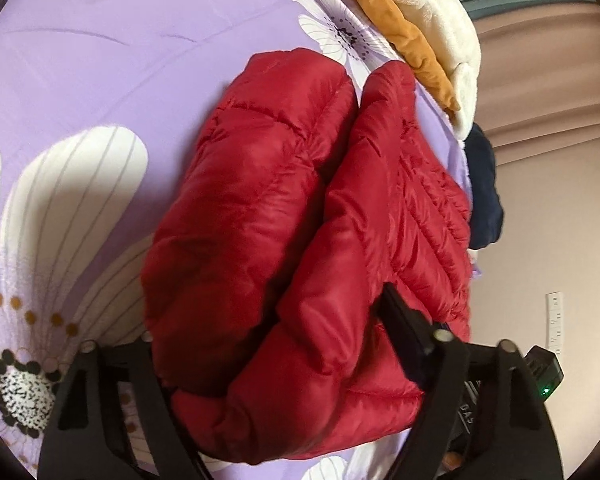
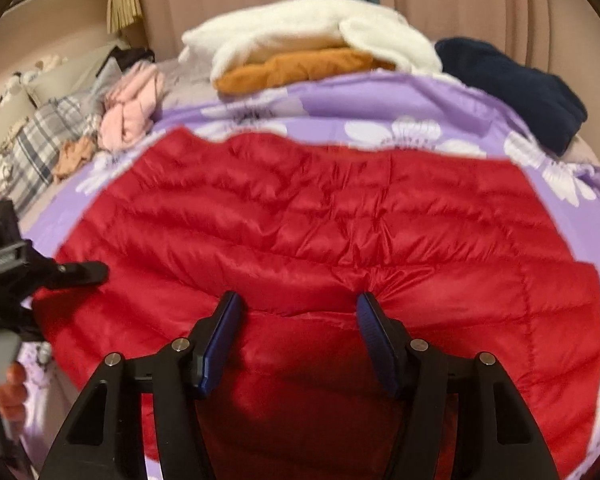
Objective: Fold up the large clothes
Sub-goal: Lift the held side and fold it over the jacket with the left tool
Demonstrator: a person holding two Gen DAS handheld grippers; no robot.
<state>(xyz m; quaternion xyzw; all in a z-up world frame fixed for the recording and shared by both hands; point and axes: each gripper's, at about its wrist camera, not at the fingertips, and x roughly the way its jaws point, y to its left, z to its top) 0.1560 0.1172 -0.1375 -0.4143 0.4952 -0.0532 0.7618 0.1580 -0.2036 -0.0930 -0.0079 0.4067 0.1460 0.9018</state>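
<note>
A red quilted puffer jacket (image 1: 300, 216) lies folded on a purple floral bedsheet (image 1: 100, 80). In the left wrist view my left gripper (image 1: 276, 344) straddles the near bulk of the jacket; one black finger (image 1: 404, 328) shows, the other is hidden under fabric. In the right wrist view the jacket (image 2: 320, 220) spreads wide across the bed. My right gripper (image 2: 298, 320) is open, its blue-padded fingers (image 2: 224, 332) resting apart on the jacket's near fold. The left gripper (image 2: 40, 276) shows at the left edge, held by a hand.
A white fleece (image 2: 312, 28) on an orange garment (image 2: 296, 66) and a navy garment (image 2: 516, 84) sit at the bed's far edge. Pink clothes (image 2: 132, 108) and a plaid pillow (image 2: 40, 148) lie far left. Curtains (image 2: 460, 0) hang behind.
</note>
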